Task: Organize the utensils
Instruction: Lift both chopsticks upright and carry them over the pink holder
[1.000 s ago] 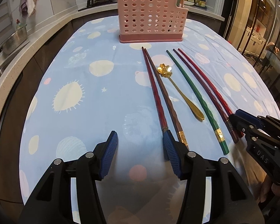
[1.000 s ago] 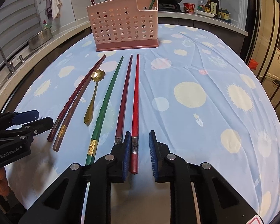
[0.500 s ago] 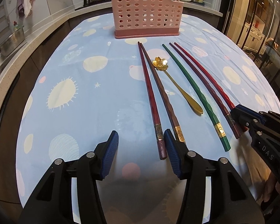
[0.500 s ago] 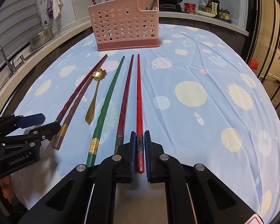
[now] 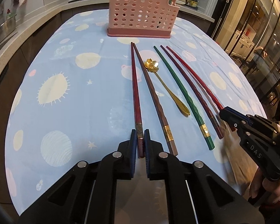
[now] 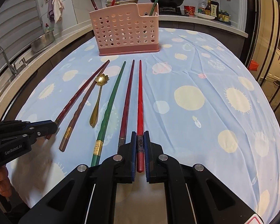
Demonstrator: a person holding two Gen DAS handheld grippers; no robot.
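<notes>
Clamping chopsticks, left hand-held gripper [image 5: 140, 140]; right hand-held gripper [image 6: 140, 141] likewise.

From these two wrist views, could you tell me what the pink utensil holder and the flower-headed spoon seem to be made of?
The pink utensil holder looks like matte moulded plastic: uniform colour, rows of round punched holes. The flower-headed spoon looks like polished metal with a gold finish, since it glints; solid brass or plating cannot be told apart.
</notes>
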